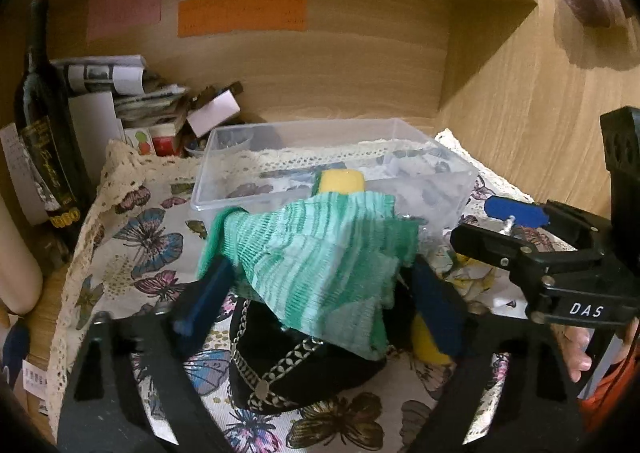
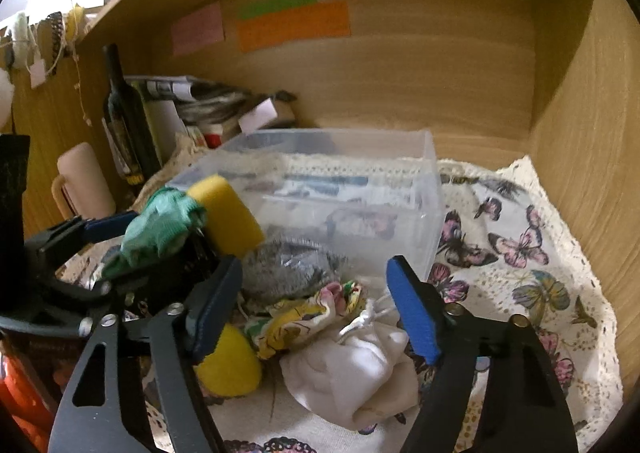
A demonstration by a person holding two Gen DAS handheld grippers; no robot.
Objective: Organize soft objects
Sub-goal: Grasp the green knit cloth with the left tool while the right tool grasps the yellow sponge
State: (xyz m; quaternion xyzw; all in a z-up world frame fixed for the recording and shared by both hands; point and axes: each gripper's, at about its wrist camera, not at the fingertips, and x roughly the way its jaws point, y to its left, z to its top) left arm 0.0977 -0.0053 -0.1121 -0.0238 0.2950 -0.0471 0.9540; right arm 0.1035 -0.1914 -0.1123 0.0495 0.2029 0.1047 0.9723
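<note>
The left gripper [image 1: 320, 289] held a green knit cloth [image 1: 316, 261] draped over a yellow sponge [image 1: 342, 181], just before the clear box [image 1: 440, 189]. It should clear the rim before release. The right gripper [image 2: 316, 313] stood open above a white pouch [image 2: 352, 373].

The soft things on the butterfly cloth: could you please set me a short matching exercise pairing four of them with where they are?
Things:
1. green cloth
2. white pouch
3. grey cloth
4. black cap

Places:
A. lying against the front wall of the clear bin
B. under the green cloth, on the table cover
C. between the open fingers of the right gripper
D. held up in the left gripper, with a yellow sponge

Pairs: 1-D, 2-C, 3-A, 4-B
</note>
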